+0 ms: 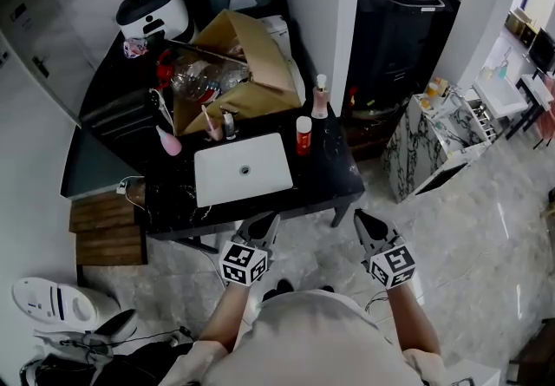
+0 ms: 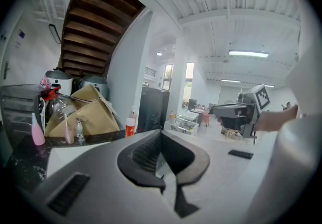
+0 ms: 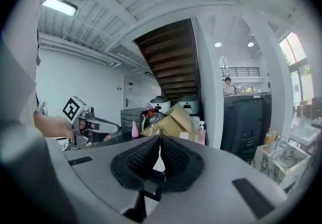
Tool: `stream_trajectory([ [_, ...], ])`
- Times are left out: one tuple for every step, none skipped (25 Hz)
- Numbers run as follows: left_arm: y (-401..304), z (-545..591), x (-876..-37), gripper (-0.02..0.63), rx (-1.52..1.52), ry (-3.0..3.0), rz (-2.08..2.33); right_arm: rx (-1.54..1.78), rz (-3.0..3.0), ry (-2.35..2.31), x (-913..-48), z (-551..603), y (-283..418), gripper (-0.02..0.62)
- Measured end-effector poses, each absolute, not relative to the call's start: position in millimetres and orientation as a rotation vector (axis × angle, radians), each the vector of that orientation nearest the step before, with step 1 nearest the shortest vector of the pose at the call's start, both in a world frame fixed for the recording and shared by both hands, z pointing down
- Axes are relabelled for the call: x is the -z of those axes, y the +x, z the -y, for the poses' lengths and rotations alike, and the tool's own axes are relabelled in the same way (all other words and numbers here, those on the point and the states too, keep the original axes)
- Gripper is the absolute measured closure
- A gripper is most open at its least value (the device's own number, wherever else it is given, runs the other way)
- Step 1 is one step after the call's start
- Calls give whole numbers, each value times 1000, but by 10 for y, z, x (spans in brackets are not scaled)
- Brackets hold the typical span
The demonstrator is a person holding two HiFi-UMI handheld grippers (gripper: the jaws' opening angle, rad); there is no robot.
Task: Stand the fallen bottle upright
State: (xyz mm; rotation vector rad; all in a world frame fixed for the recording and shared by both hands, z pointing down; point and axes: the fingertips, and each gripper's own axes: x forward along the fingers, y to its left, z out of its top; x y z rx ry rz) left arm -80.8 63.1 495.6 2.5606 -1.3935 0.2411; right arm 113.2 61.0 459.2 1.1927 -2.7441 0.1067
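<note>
On the black table [image 1: 338,185] stand a pink bottle [image 1: 169,143], a red bottle with a white cap [image 1: 303,134], a pump bottle [image 1: 320,98] and a small spray bottle [image 1: 228,124]. Clear plastic bottles [image 1: 204,76] lie in an open cardboard box [image 1: 260,63] behind them. The pink bottle [image 2: 37,130] and red bottle [image 2: 130,126] look upright in the left gripper view. My left gripper [image 1: 270,219] and right gripper [image 1: 360,218] hover short of the table's near edge, both shut and empty. Their pads meet in the left gripper view [image 2: 161,135] and the right gripper view [image 3: 159,138].
A white sink basin [image 1: 243,169] lies in the table's near half. Two rice cookers [image 1: 154,11] stand at the back. A black cabinet [image 1: 403,20] and a marble-patterned stand [image 1: 425,141] are to the right. A wooden step [image 1: 106,228] sits to the left.
</note>
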Motion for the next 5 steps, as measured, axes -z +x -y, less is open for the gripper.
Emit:
stream_trajectory([
  [-807, -629, -4951, 600, -240, 2561, 1393, -106, 2748, 1191, -4586, -611, 1124, 563],
  [-806, -626, -4944, 600, -239, 2562, 1393, -105, 2752, 1189, -4580, -610, 1116, 563],
  [-806, -622, -4940, 600, -239, 2562, 1393, -105, 2755, 1188, -4574, -609, 1109, 563],
  [-807, -619, -4937, 600, -240, 2561, 1394, -106, 2758, 1186, -4569, -608, 1104, 563],
  [-808, -616, -4935, 600, -240, 2559, 1394, -106, 2760, 1184, -4564, -607, 1099, 565],
])
